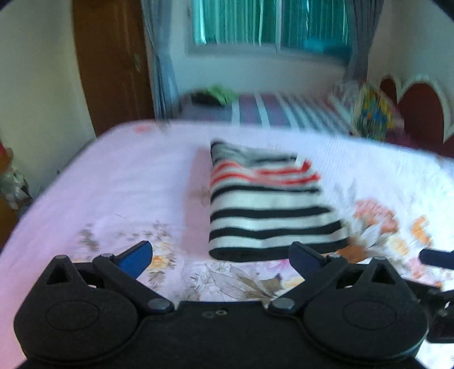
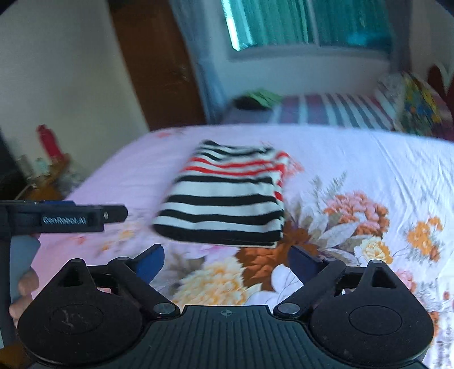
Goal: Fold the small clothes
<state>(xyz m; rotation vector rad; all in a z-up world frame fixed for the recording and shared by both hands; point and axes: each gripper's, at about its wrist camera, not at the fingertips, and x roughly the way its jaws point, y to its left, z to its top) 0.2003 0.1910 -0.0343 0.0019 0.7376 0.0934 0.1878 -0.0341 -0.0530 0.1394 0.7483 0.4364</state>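
A striped garment [image 1: 266, 204], black and white with red bands at its far end, lies folded into a compact rectangle on the pink floral bedsheet [image 1: 113, 184]. My left gripper [image 1: 221, 255] hovers just short of its near edge, jaws wide open with nothing between the blue pads. In the right wrist view the same garment [image 2: 227, 195] lies ahead. My right gripper [image 2: 227, 259] is open and empty in front of it. The left gripper's body [image 2: 68, 217] shows at the left edge of that view, with a hand [image 2: 22, 286] on its handle.
A second bed with a striped cover [image 1: 289, 110] stands beyond, with a colourful pillow [image 1: 371, 113] and a dark and green bundle [image 1: 215, 96] on it. A wooden door [image 1: 110, 62] and curtained window [image 1: 269, 22] lie behind. A side table with bottles [image 2: 48, 153] stands left.
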